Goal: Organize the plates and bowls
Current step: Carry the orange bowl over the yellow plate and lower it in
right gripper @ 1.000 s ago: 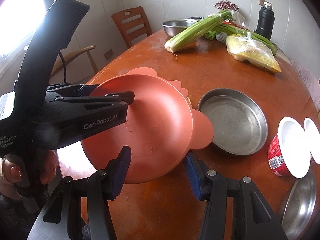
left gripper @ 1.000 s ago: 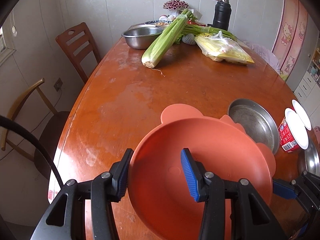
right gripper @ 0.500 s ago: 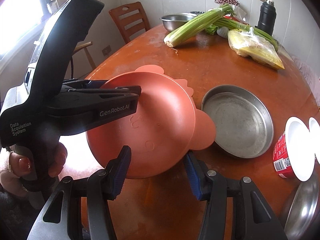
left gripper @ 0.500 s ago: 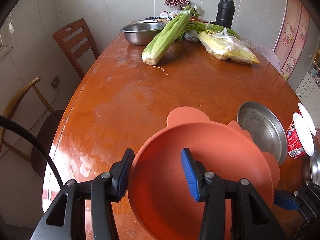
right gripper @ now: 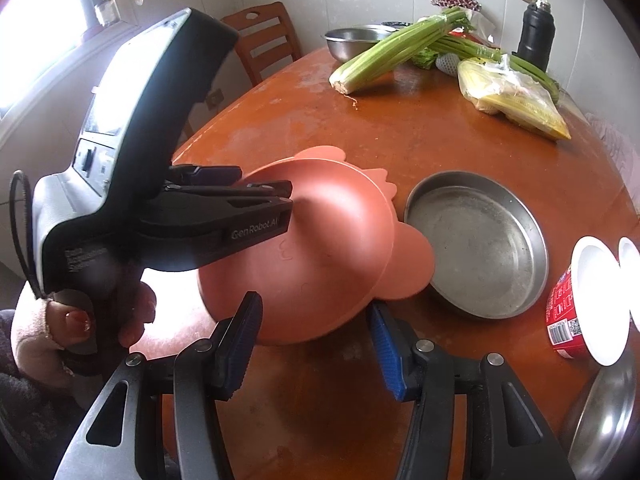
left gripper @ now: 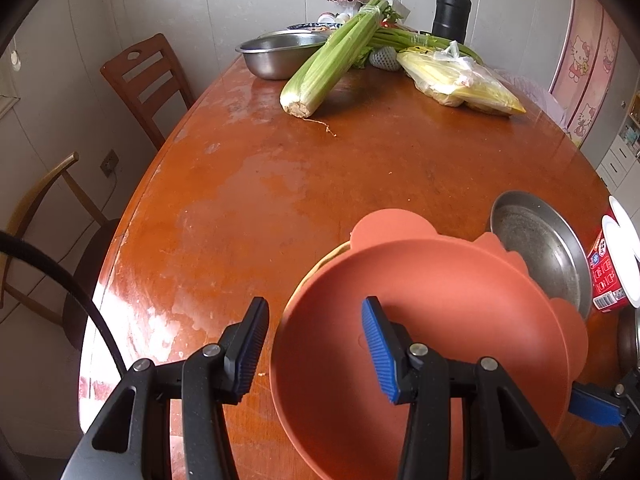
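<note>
Left tool (left gripper: 314, 346) half-open astride orange bowl (left gripper: 432, 320) rim, unpinched

Both wrist views look close over one table (left gripper: 304, 184).

The orange bowl (left gripper: 440, 320) has shifted left, uncovering more steel pan (left gripper: 544, 248) and a yellow rim (left gripper: 320, 268) beneath.

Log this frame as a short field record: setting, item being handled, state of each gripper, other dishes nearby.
setting: wooden table
handled item: orange bowl
left gripper: open, fingers straddling the orange bowl's rim
right gripper: open, at the bowl's near edge, holding nothing
under the bowl: a yellowish rim peeks out
nearby dishes: steel pan, red cup
far end: steel bowl, celery
</note>
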A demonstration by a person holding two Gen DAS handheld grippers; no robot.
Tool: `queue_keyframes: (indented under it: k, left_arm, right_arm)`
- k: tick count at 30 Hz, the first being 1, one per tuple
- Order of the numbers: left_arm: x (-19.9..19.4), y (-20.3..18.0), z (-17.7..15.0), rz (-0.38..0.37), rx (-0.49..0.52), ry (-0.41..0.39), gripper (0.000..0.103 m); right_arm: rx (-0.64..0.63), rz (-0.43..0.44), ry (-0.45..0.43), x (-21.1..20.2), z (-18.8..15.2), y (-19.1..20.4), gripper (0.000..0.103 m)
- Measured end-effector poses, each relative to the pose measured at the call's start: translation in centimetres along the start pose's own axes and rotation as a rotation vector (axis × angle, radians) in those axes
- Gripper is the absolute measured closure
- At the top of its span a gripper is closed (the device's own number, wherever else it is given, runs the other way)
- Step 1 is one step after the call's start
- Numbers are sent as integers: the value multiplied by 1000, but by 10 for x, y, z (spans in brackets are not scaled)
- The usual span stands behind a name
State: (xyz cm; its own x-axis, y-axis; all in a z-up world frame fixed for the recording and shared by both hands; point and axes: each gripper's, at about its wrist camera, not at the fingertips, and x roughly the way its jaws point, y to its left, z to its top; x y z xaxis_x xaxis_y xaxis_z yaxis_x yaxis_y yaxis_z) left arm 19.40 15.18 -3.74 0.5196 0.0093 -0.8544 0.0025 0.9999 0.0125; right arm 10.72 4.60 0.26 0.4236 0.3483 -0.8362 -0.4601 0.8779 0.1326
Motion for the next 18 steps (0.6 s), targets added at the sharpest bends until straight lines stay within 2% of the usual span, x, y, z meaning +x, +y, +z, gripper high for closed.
queue_keyframes:
  k: [6,18]
  left_arm:
    - [1,1,1,-9,-7,-3,55]
    - [4,4,-1,5,-21,11,55]
  right_arm:
    - [-14,-7,22,5,0,4,46]
    - [-21,23,0,-9,-9,3,46]
